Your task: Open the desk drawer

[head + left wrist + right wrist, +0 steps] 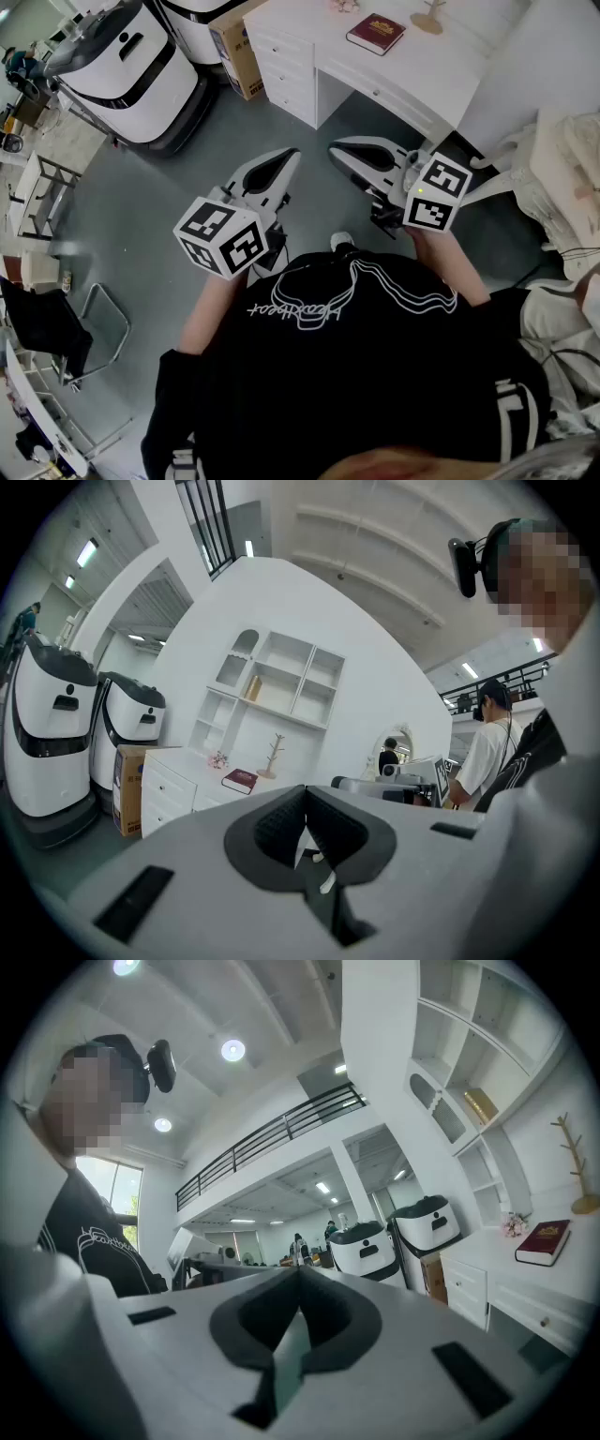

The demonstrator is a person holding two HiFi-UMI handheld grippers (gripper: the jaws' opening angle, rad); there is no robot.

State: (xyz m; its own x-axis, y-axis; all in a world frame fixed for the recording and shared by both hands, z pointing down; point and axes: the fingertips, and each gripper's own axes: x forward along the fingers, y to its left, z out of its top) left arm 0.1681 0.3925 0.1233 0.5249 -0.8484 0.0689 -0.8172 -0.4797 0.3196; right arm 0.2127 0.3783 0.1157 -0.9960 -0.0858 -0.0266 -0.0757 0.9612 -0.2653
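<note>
Both left gripper [292, 155] and right gripper [336, 150] hold jaws together; book [376, 34] title illegible

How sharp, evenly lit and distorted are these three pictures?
Head view: even, soft light, sharp on the dark red hardback book and white drawer desk, mild wide-angle bend. Left gripper view: strong fisheye, dark corners, the white wall shelf unit bows. Right gripper view: same fisheye, round ceiling lamps flare white.
</note>
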